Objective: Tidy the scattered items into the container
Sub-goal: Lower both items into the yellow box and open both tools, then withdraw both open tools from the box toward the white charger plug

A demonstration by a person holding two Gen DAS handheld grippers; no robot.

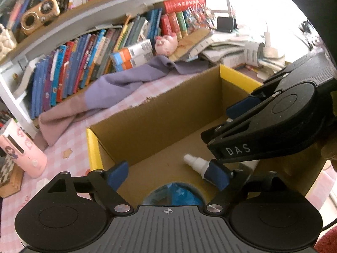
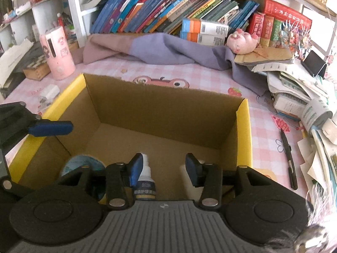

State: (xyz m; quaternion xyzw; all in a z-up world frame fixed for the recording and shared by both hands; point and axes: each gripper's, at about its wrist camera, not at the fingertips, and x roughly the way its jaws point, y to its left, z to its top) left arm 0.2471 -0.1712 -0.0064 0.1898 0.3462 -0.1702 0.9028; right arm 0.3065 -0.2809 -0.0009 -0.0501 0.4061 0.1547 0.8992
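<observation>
An open cardboard box (image 1: pixel 92 147) with yellow outer walls (image 2: pixel 244 126) stands on the pink checked table. On its floor lie a small white spray bottle (image 1: pixel 195 164) (image 2: pixel 145 177), a round blue item (image 1: pixel 172 194) (image 2: pixel 84 164) and a white object (image 2: pixel 189 189) that is partly hidden. My left gripper (image 1: pixel 167 176) hangs open over the box's near end, above the blue item, nothing between its pads. My right gripper (image 2: pixel 164 168) is open inside the box, the bottle lying beside its left pad (image 2: pixel 137 168). It enters the left wrist view from the right (image 1: pixel 227 120).
A purple and mauve cloth (image 2: pixel 164 50) lies behind the box before a row of books. A pink cylinder (image 2: pixel 59 52) and a small white item (image 2: pixel 49 91) are left of the box. A black pen (image 2: pixel 289 158) and a paper pile (image 2: pixel 305 97) are on the right.
</observation>
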